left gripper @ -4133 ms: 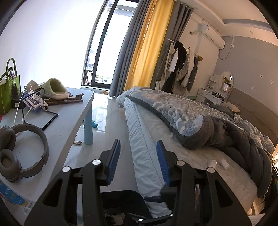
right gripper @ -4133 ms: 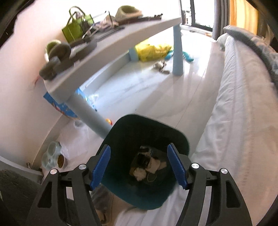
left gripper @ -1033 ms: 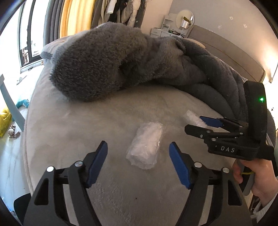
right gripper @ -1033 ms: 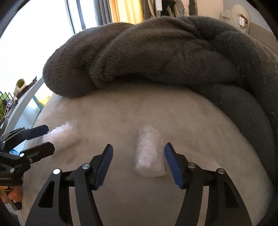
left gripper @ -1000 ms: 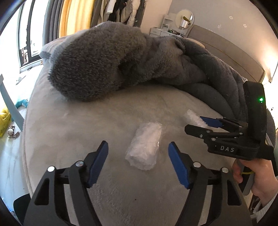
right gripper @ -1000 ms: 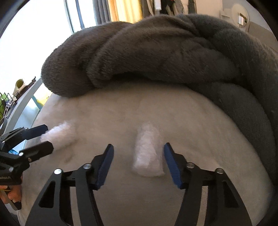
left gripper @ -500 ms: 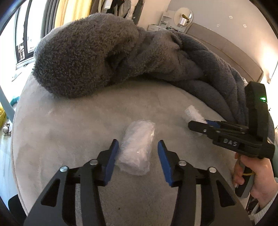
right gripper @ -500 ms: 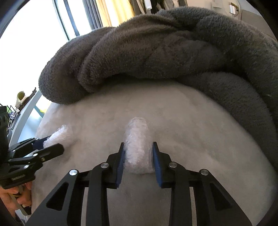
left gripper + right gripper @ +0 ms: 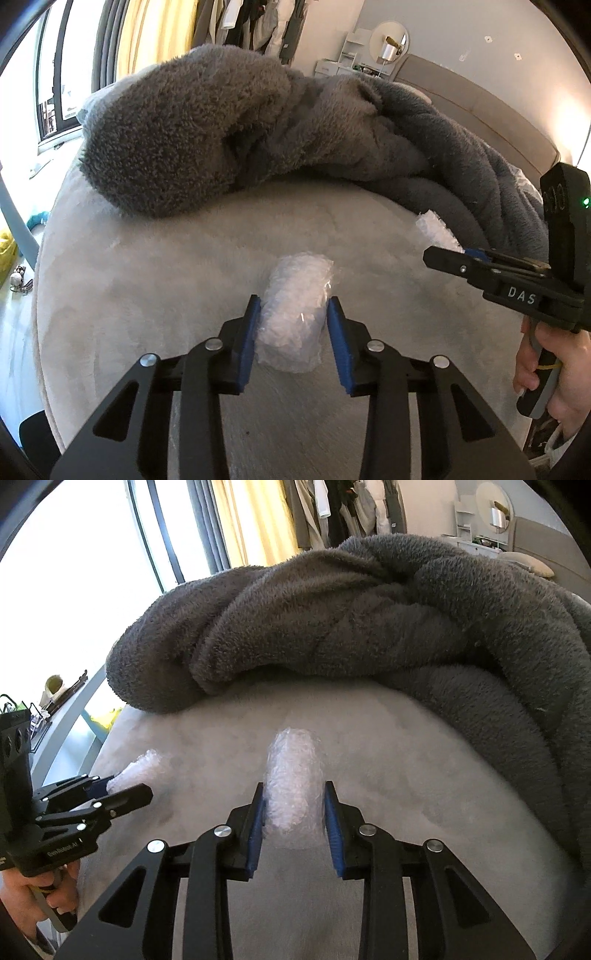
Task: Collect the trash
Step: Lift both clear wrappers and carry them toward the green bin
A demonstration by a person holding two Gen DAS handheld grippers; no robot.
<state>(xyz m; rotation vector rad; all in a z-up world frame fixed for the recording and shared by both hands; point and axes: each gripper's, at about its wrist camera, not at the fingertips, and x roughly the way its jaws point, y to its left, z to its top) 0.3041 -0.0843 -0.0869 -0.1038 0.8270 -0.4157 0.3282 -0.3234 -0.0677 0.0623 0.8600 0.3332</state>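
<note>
Two crumpled wads of clear plastic wrap lie on the pale bed sheet [image 9: 155, 280]. My left gripper [image 9: 293, 314] is shut on one wad [image 9: 295, 314], blue pads against both its sides. My right gripper [image 9: 293, 797] is shut on the other wad [image 9: 293, 779]. The right gripper also shows in the left wrist view [image 9: 454, 256] with its wad [image 9: 436, 230] poking out. The left gripper shows in the right wrist view [image 9: 118, 786] with its wad [image 9: 142, 766]. Both wads still rest on the sheet.
A bulky grey fleece blanket [image 9: 236, 122] is heaped across the bed behind the wads, also in the right wrist view [image 9: 351, 620]. The bed edge drops to the floor at left [image 9: 22, 258]. A grey table [image 9: 62, 716] stands beside the bed.
Both grippers left the bin by the bed and came over the sheet. In the last second both closed from wide open onto their wads.
</note>
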